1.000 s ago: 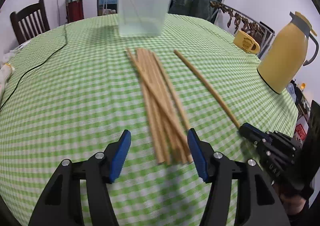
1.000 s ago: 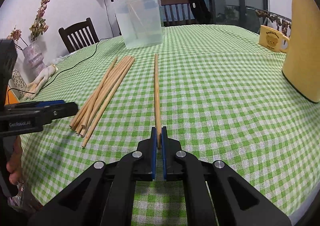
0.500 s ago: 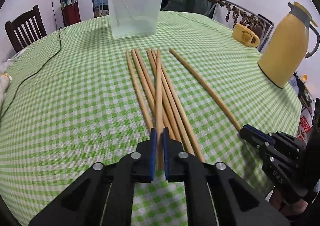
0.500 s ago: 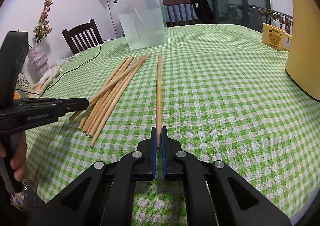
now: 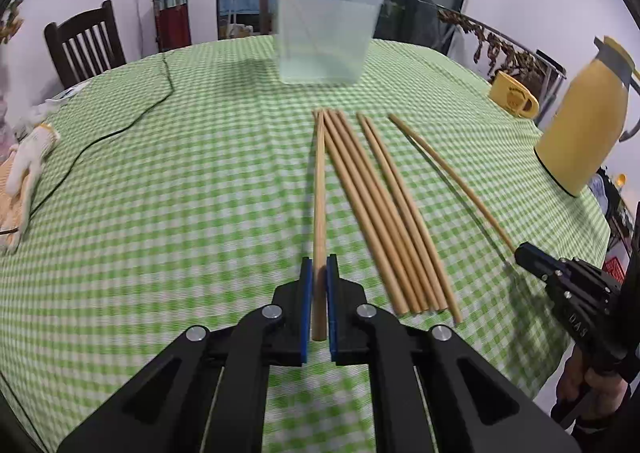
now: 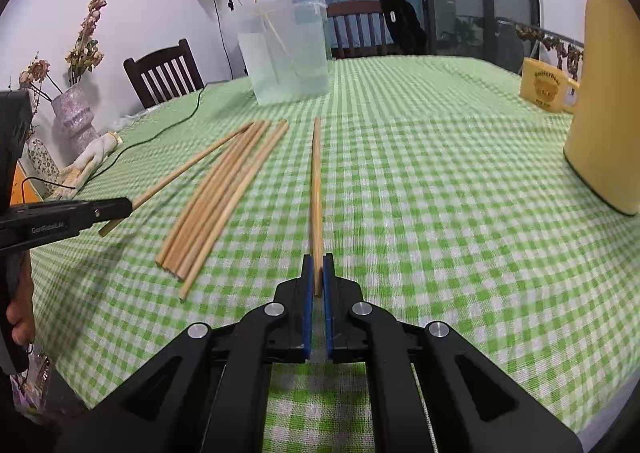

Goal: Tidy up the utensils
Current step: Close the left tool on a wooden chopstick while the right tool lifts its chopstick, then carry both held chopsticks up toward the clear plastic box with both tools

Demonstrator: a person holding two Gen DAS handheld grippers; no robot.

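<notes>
My left gripper [image 5: 316, 273] is shut on one wooden chopstick [image 5: 319, 189], lifted off the left side of the pile. Several more chopsticks [image 5: 384, 209] lie side by side on the green checked tablecloth, just to its right. My right gripper [image 6: 317, 273] is shut on another single chopstick [image 6: 316, 181], which points toward the clear plastic tub [image 6: 286, 49]. The tub [image 5: 326, 25] stands at the far side of the table with one chopstick leaning inside. The right gripper also shows in the left wrist view [image 5: 524, 251], and the left gripper in the right wrist view [image 6: 120, 207].
A yellow thermos jug [image 5: 584, 121] and a yellow mug [image 5: 514, 95] stand at the right. A black cable [image 5: 120, 125] runs across the left of the table, near a white glove [image 5: 30, 153]. Wooden chairs [image 6: 164, 71] stand beyond the table.
My left gripper closed on one chopstick from the pile and drew it away to the left. My right gripper has stayed shut on its chopstick and raised it slightly.
</notes>
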